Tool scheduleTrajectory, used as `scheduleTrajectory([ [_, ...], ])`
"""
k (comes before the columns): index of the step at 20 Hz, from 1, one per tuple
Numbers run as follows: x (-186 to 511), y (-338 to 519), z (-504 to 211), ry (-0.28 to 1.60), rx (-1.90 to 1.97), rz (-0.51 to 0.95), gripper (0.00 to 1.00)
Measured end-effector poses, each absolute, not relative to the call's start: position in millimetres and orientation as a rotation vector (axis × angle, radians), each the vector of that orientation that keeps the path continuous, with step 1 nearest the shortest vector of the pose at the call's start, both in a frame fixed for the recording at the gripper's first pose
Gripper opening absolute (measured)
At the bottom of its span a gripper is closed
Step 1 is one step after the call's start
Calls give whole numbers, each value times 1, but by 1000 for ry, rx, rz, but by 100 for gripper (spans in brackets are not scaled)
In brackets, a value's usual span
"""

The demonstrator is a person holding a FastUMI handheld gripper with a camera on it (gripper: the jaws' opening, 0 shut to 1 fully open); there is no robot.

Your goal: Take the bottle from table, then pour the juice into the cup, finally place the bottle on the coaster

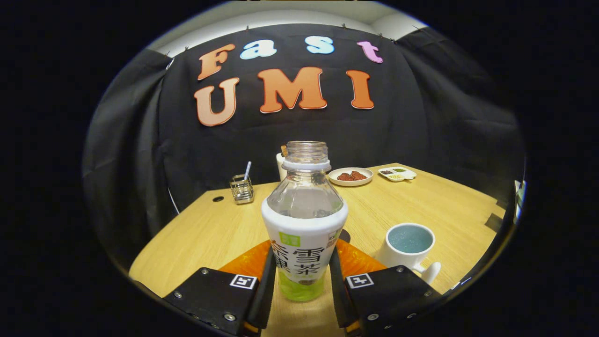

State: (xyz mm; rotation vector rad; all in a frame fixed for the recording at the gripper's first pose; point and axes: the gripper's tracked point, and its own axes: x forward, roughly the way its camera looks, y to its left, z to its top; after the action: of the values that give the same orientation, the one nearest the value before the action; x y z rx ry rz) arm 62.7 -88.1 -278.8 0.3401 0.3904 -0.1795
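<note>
The tongs (299,276) sat clamped on the bottle (304,224), both fingers (267,276) pressing the lower label from either side, bottle upright between them and uncapped, open mouth on top. Could not tell whether its base touched the tabletop (210,229) or hung just above it. An orange coaster (355,257) showed on both sides behind the bottle, low between the fingers; whether the bottle stood on it was unclear. The cup (409,245), white with a bluish inside and its handle turned toward the tongs, stood near the bottle, just ahead of the right finger. Liquid level was hard to read; the clear upper part looked mostly empty. Judged step: bottle taken, the pour into the cup next. To do it well, grip should be kept firm and low as it was, since the label wrap looked smooth and could slip; bottle should be lifted straight, carried over until the mouth was above the cup's middle, then tilted slowly toward the cup so the stream landed inside and not on the rim. The handle side should be avoided so the tongs would not knock it. Well beyond stood a wire holder with a spoon (242,187), a plate of reddish food (351,176), a small divided dish (397,173) and a white container (281,164) partly hidden behind the bottle's neck, all clear of the pouring path.
</note>
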Motion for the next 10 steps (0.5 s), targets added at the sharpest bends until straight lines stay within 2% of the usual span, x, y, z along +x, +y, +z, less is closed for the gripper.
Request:
scheduleTrajectory([
  [5, 82, -71, -240, 301, 570, -148, 55],
  [10, 93, -80, -229, 252, 861, -202, 55],
])
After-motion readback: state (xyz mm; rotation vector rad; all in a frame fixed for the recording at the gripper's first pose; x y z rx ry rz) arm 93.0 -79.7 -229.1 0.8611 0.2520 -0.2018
